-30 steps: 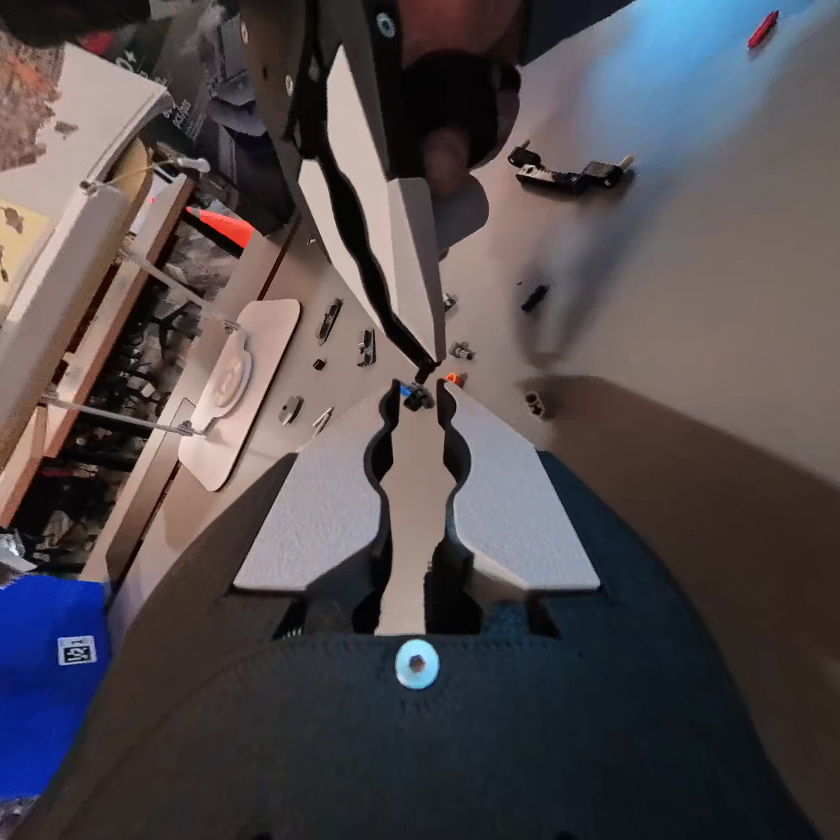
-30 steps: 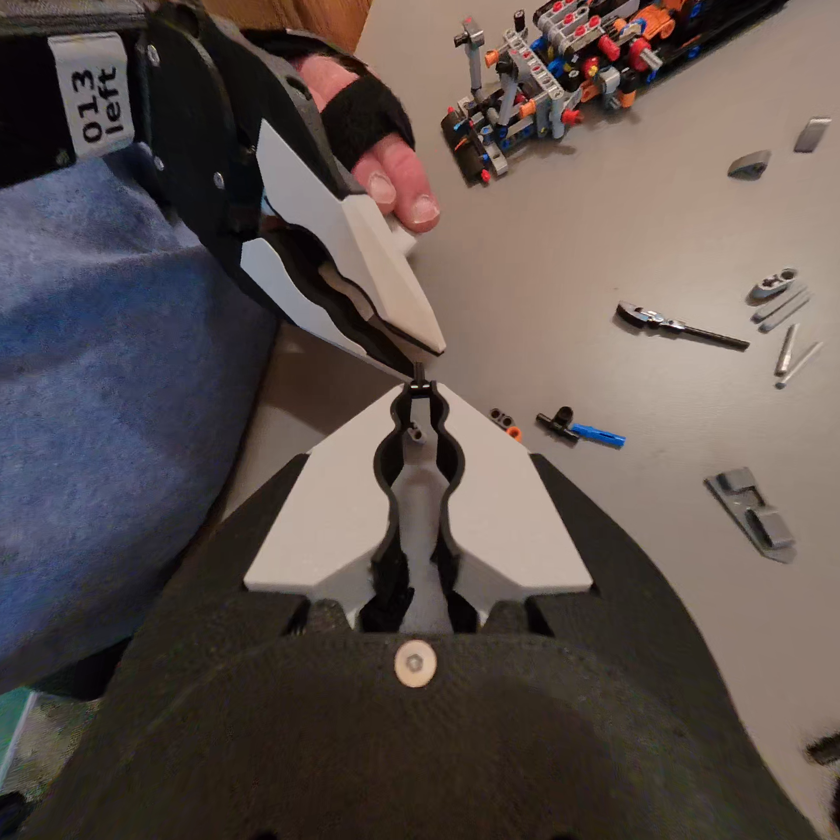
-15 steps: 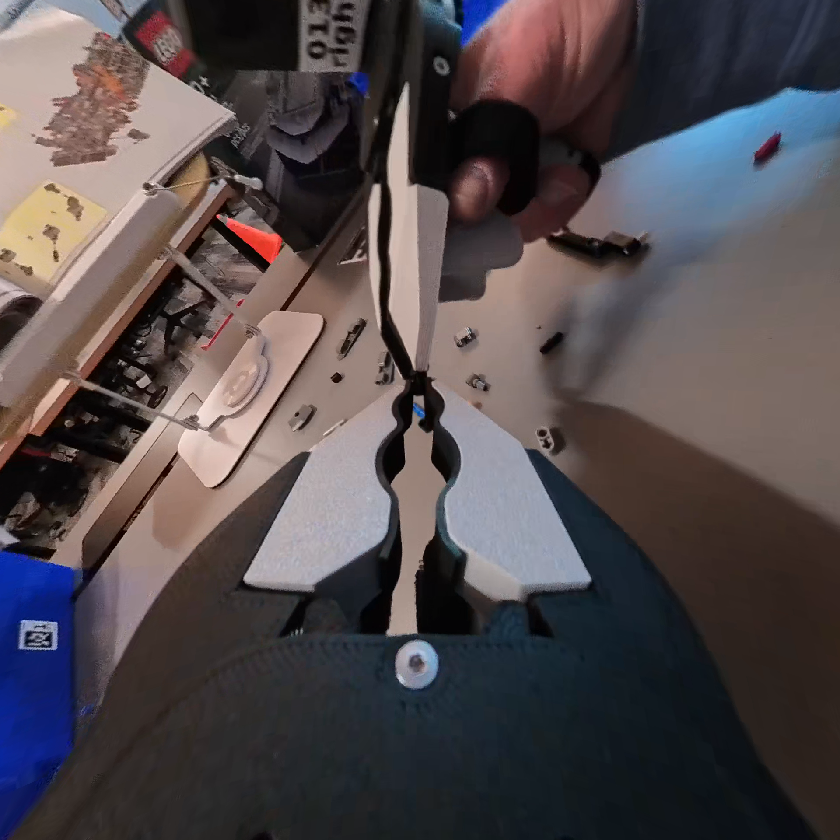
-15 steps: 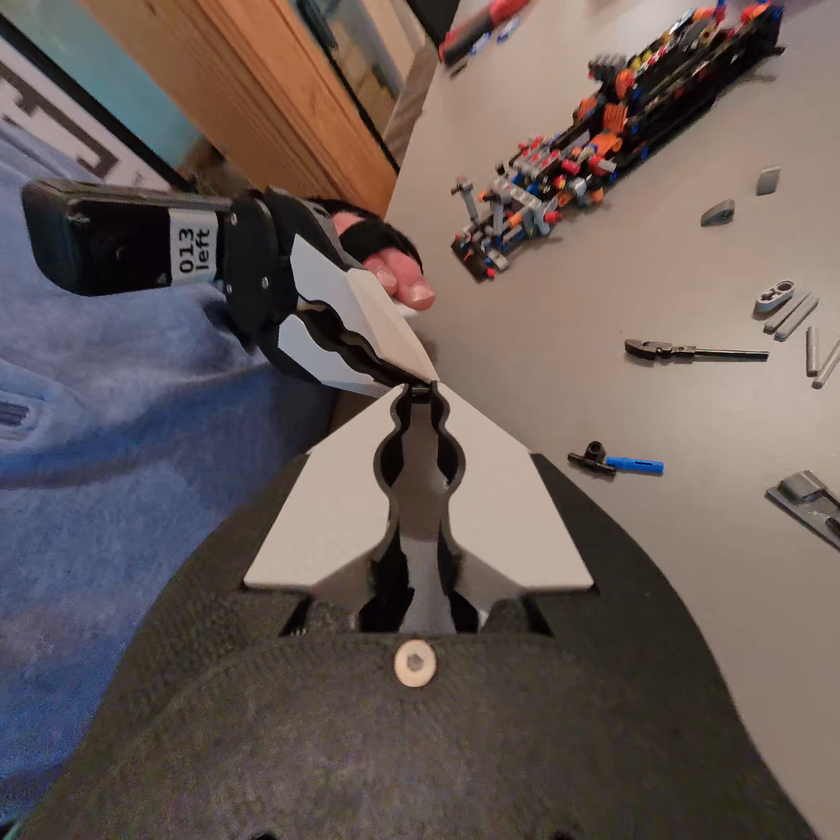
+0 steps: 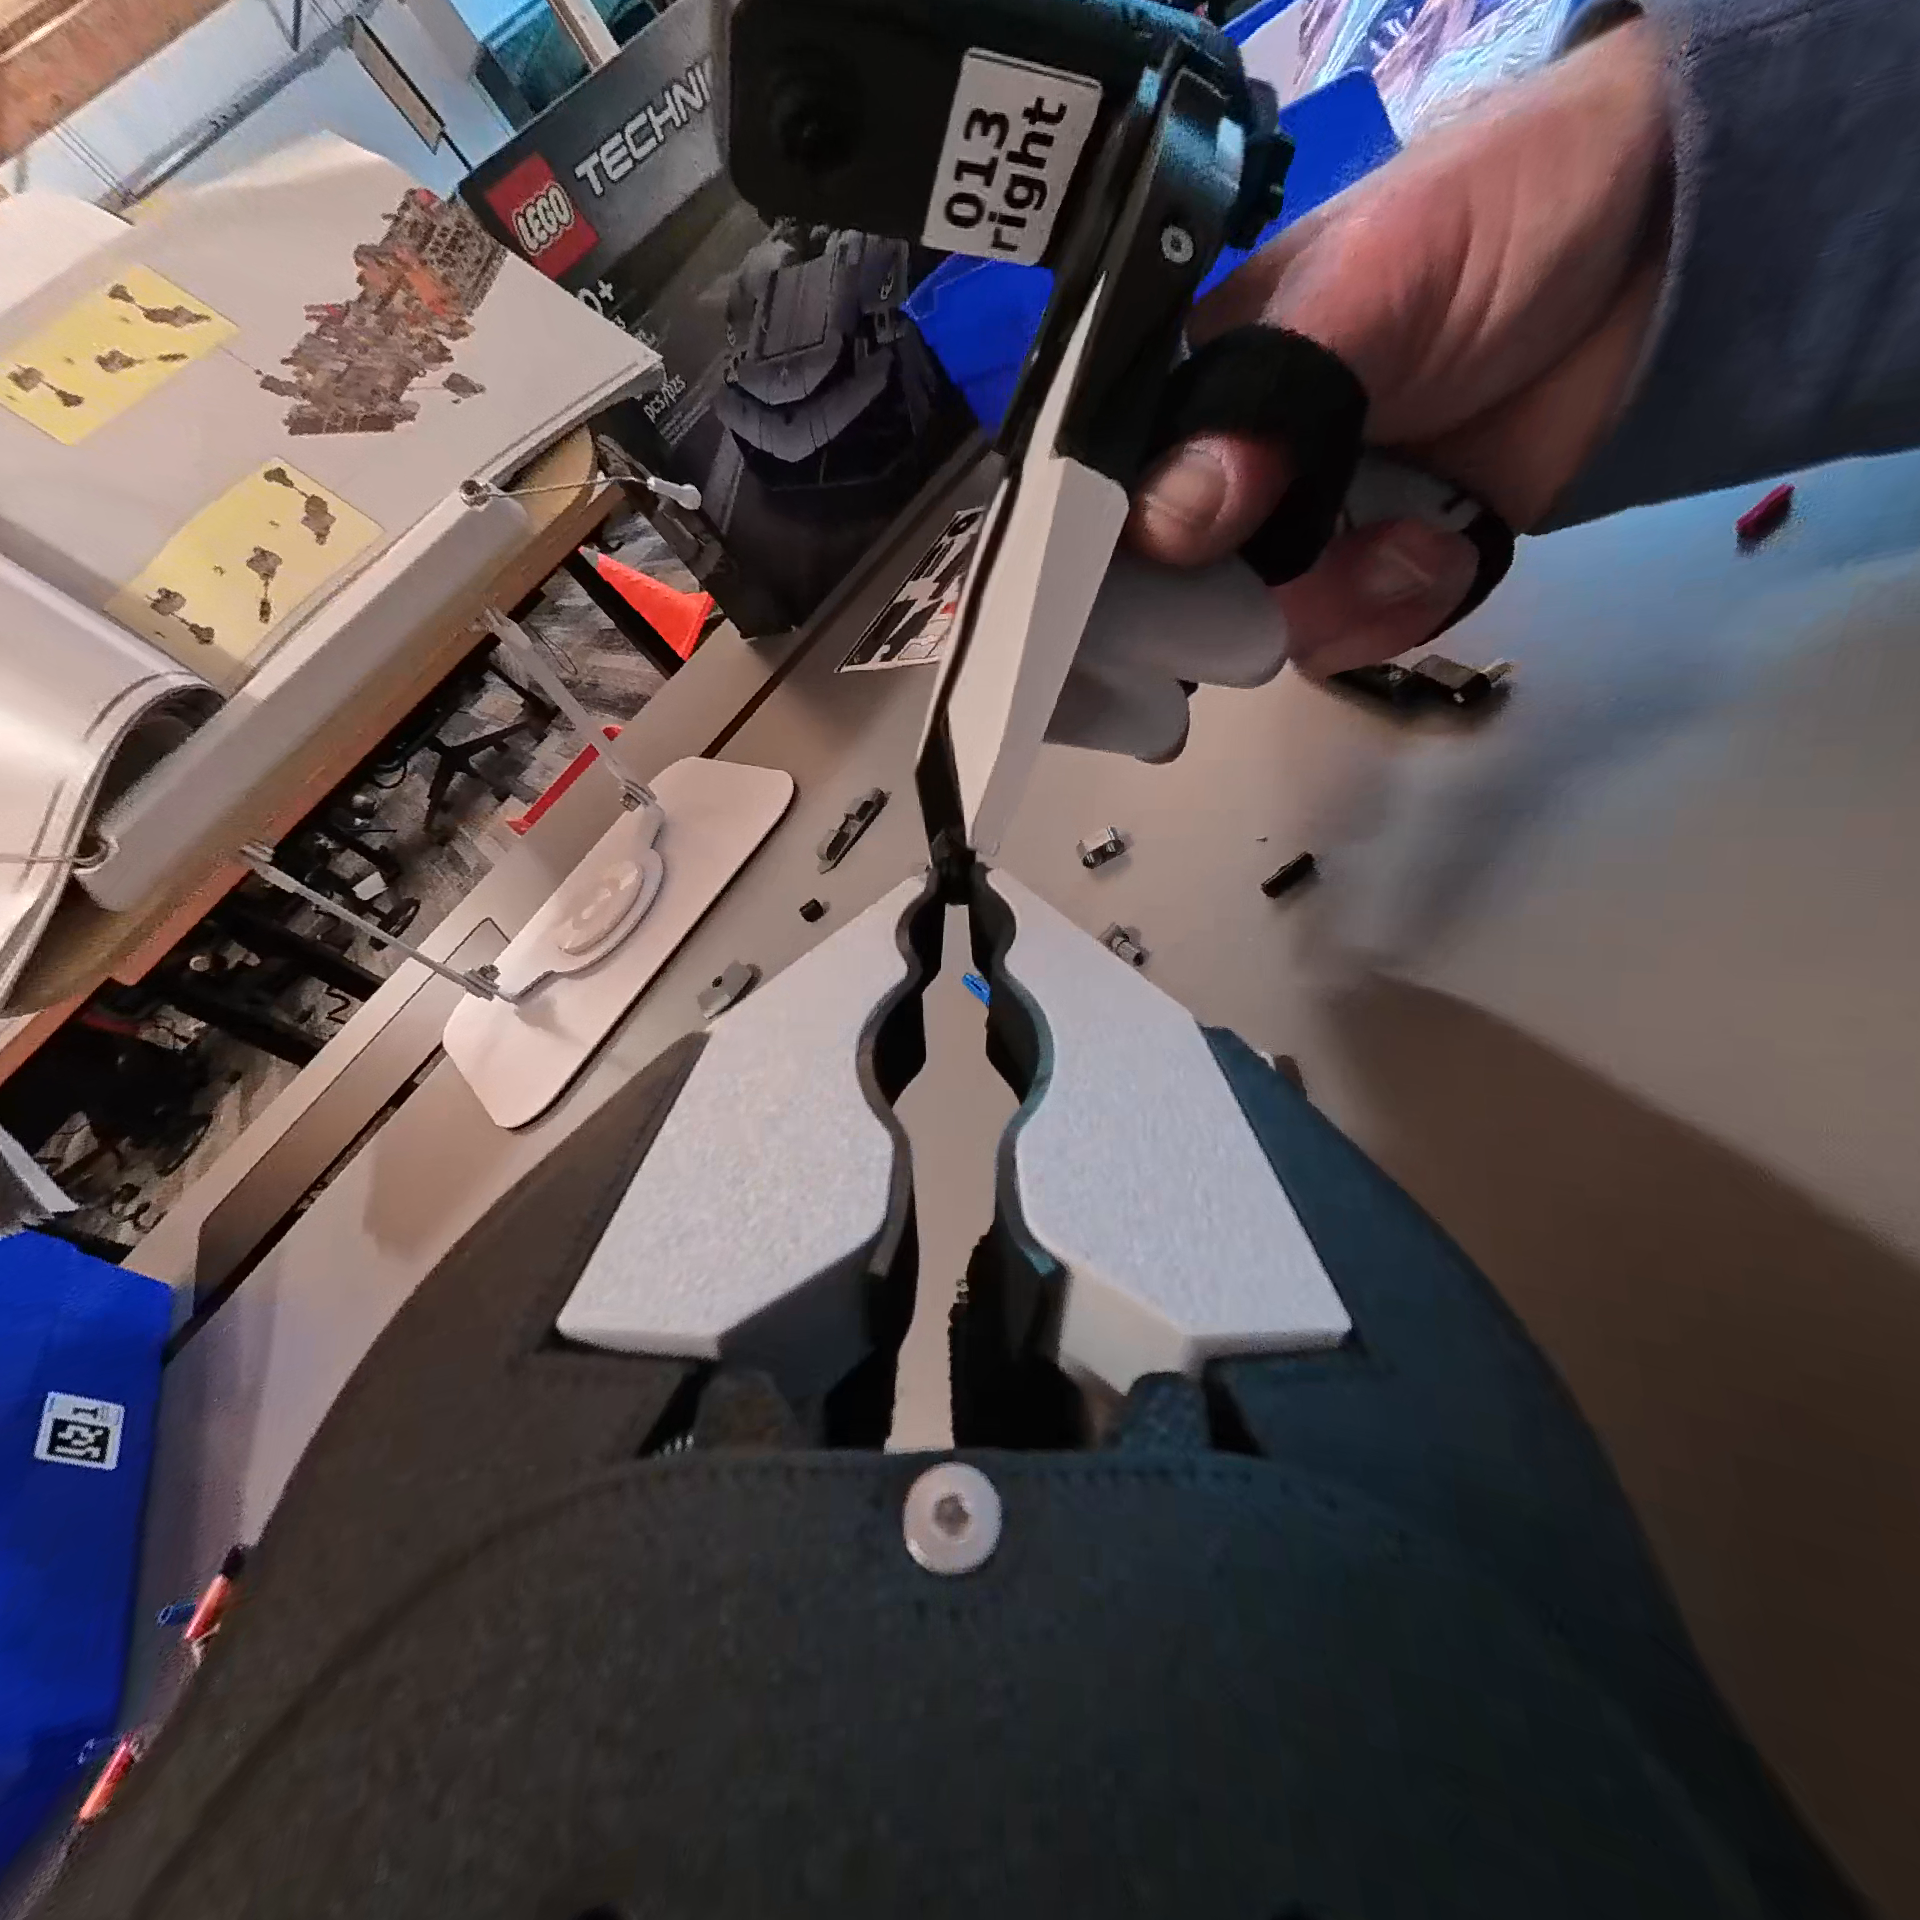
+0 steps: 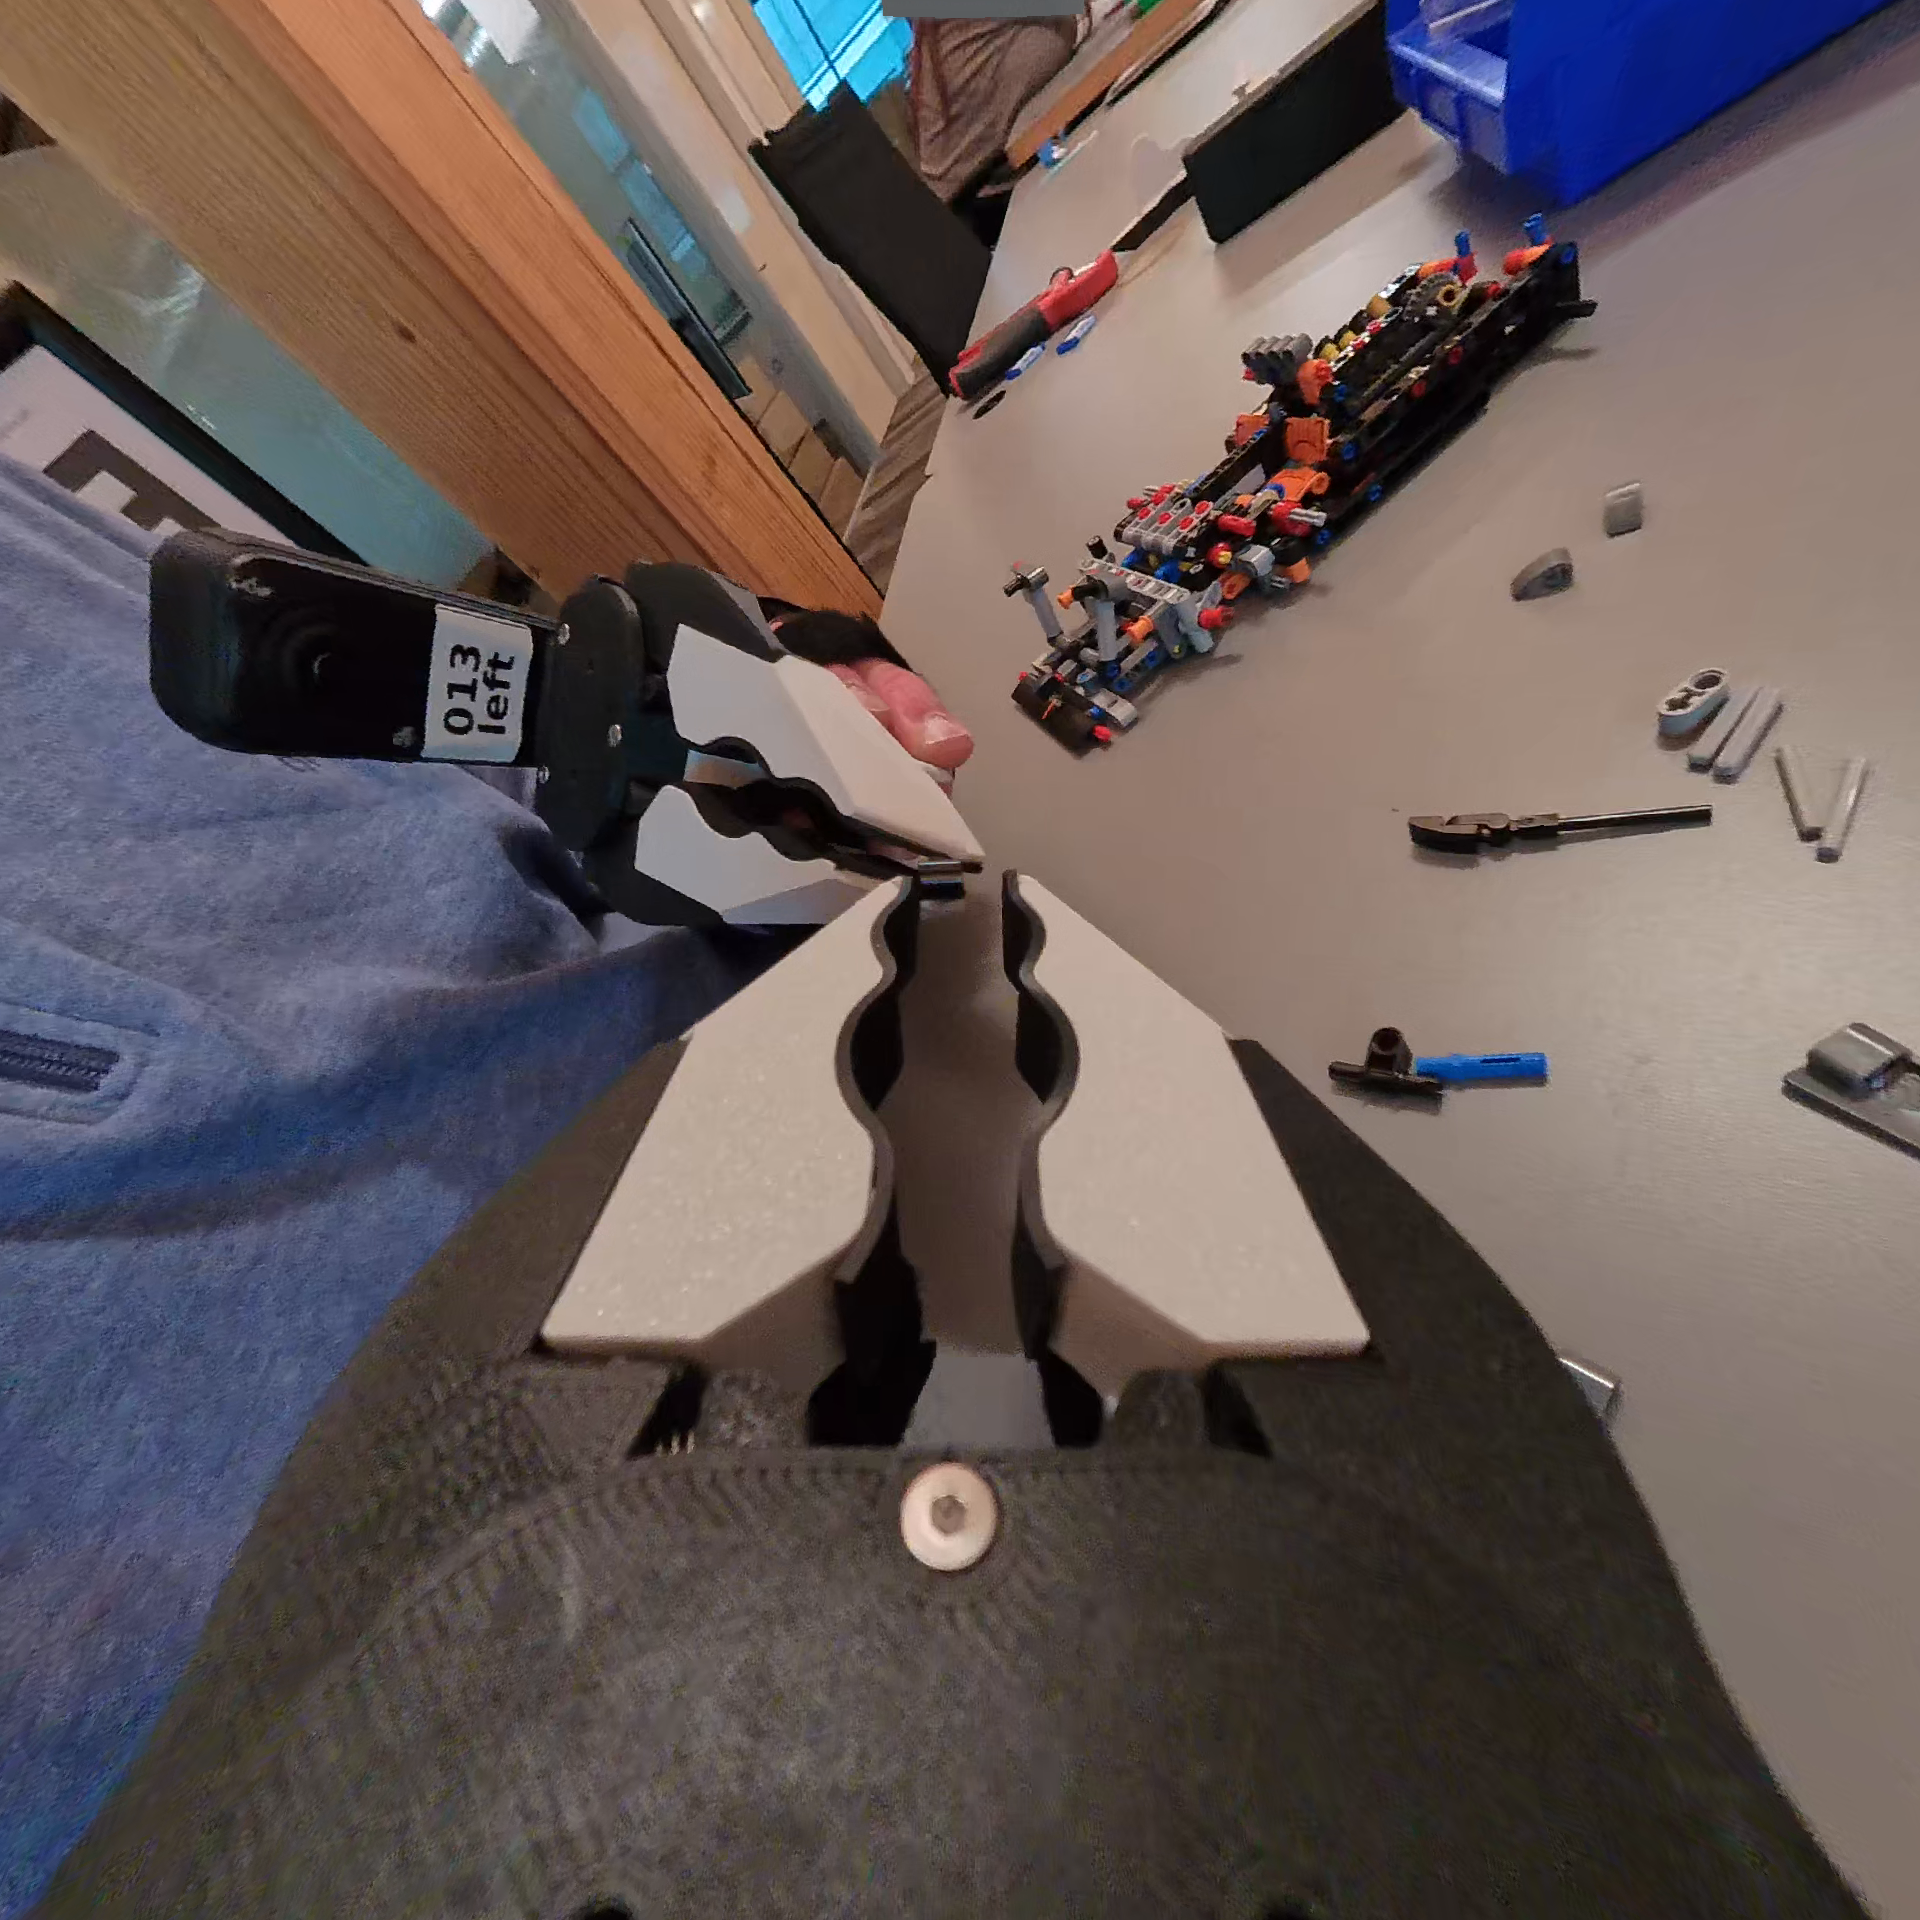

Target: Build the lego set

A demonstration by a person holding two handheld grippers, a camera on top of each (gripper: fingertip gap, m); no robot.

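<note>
Left gripper (image 5: 954, 883) clenched on a small black piece (image 6: 940, 871), pinched at its very tips, held above the table (image 6: 1351, 935). Right gripper (image 6: 958, 888) released, jaws parted, tips just beside the piece; its left finger appears to touch it. Grippers meet tip to tip. Ahead-right of right gripper: partly built model (image 6: 1288, 488), well apart. Nearer right: black-and-blue pin (image 6: 1439, 1068), black axle (image 6: 1558, 824). Ahead-left of left gripper: manual on stand (image 5: 260, 416), set box (image 5: 727, 260)
</note>
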